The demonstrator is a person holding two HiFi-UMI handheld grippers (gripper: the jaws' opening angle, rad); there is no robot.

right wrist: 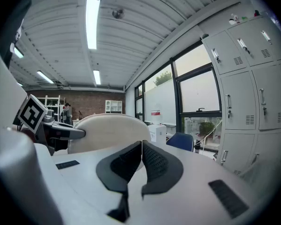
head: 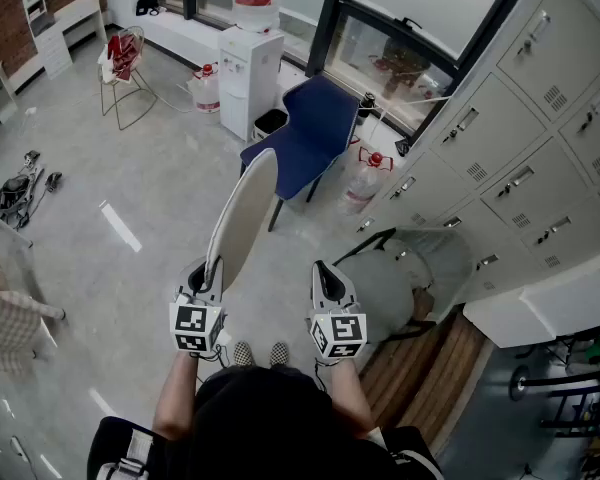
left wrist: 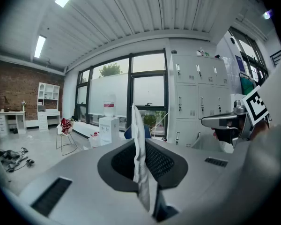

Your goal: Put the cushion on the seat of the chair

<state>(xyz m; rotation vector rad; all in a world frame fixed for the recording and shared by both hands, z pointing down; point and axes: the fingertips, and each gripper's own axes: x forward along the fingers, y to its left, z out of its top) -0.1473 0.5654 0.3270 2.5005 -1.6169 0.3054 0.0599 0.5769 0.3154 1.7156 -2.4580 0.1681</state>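
A flat cream cushion (head: 242, 216) hangs on edge in front of me, and my left gripper (head: 205, 271) is shut on its near rim. In the left gripper view the cushion (left wrist: 139, 165) stands as a thin pale strip pinched between the black pads of that gripper (left wrist: 140, 146). My right gripper (head: 325, 276) is level beside it, shut with nothing between its pads (right wrist: 141, 146); from there the cushion (right wrist: 107, 131) shows broadside to its left. The blue chair (head: 305, 136) stands ahead on the floor, its seat bare and facing me.
A white water dispenser (head: 250, 66) and water jugs (head: 365, 178) flank the blue chair by the window. Grey lockers (head: 520, 158) line the right side. A grey chair (head: 405, 278) sits low right, a wire chair (head: 125, 63) far left, and tools (head: 20, 188) lie on the floor.
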